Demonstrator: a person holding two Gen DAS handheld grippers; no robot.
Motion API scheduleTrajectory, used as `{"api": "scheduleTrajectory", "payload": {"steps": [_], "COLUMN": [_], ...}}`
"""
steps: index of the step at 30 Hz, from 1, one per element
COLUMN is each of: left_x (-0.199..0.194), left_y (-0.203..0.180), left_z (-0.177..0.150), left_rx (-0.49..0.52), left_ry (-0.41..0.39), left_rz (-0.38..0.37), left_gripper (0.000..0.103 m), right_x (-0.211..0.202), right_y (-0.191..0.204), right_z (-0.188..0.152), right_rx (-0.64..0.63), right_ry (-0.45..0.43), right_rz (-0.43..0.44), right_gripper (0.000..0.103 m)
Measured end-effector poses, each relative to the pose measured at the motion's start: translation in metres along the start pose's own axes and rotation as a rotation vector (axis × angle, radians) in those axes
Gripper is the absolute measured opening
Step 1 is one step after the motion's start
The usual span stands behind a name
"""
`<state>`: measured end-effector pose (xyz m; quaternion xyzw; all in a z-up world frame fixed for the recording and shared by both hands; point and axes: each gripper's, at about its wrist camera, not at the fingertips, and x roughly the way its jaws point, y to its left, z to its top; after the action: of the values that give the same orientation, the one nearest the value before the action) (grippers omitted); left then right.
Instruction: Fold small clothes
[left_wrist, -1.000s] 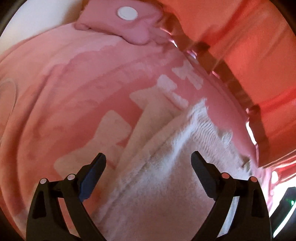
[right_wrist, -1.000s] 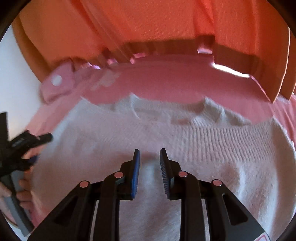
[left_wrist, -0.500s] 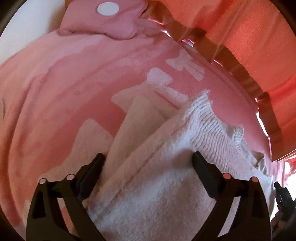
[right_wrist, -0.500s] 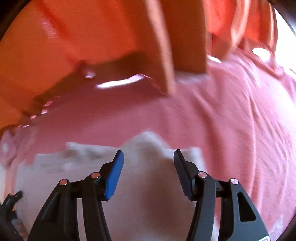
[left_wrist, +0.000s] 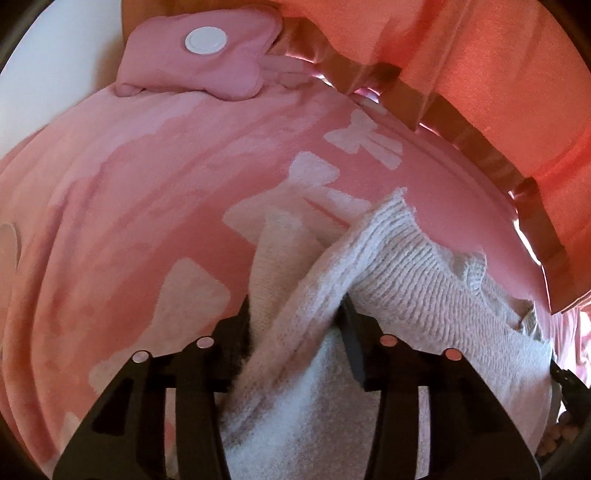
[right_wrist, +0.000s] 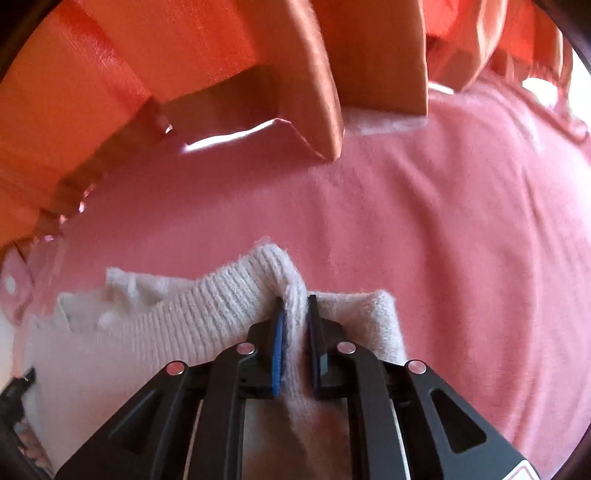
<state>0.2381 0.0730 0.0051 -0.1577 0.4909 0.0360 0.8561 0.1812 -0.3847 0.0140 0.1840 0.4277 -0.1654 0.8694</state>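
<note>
A small white knitted sweater (left_wrist: 417, 266) lies on a pink blanket (left_wrist: 129, 192) with pale bow prints. My left gripper (left_wrist: 295, 314) is shut on a bunched fold at the sweater's left ribbed edge. The sweater also shows in the right wrist view (right_wrist: 177, 325). My right gripper (right_wrist: 293, 306) is shut on a raised ridge of the ribbed edge at the sweater's right corner. The cloth between the two grippers lies slack and flat.
Orange curtains (right_wrist: 184, 55) hang close behind the blanket, also in the left wrist view (left_wrist: 498, 66). A pink pouch (left_wrist: 199, 55) with a white disc lies at the far left of the blanket. The other gripper's tip (left_wrist: 569, 384) shows at the right edge.
Both grippers were open half a second ago and have closed on the sweater's ribbed edge. The right gripper swung to the sweater's right corner over the last second.
</note>
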Motion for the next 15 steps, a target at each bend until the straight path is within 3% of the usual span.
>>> {"api": "scheduleTrajectory", "payload": {"steps": [2, 4, 7, 9, 11, 14, 15], "left_x": [-0.003, -0.008, -0.012, -0.01, -0.006, -0.003, -0.003], "left_y": [0.005, 0.011, 0.017, 0.021, 0.022, 0.023, 0.023], "left_z": [0.0, -0.005, -0.016, -0.021, -0.02, -0.02, -0.02], "left_rx": [-0.033, -0.059, -0.077, -0.102, -0.112, -0.123, -0.126], "left_ry": [-0.006, -0.005, 0.01, 0.028, 0.038, 0.039, 0.037], "left_rz": [0.009, 0.034, 0.063, 0.054, 0.047, 0.036, 0.032], "left_gripper": [0.056, 0.066, 0.083, 0.084, 0.09, 0.094, 0.094], "right_x": [-0.027, -0.051, -0.051, -0.041, -0.035, -0.016, -0.013], "right_y": [0.012, 0.038, 0.086, 0.122, 0.152, 0.182, 0.183], "right_z": [-0.002, -0.011, -0.042, -0.067, -0.087, -0.112, -0.113], "right_rx": [-0.014, -0.089, -0.207, -0.281, -0.367, -0.47, -0.489], "right_ry": [-0.089, -0.13, -0.007, 0.097, 0.142, 0.206, 0.178], "right_rz": [0.009, 0.094, 0.285, 0.367, 0.381, 0.329, 0.31], "right_gripper": [0.019, 0.019, 0.019, 0.019, 0.019, 0.019, 0.019]}}
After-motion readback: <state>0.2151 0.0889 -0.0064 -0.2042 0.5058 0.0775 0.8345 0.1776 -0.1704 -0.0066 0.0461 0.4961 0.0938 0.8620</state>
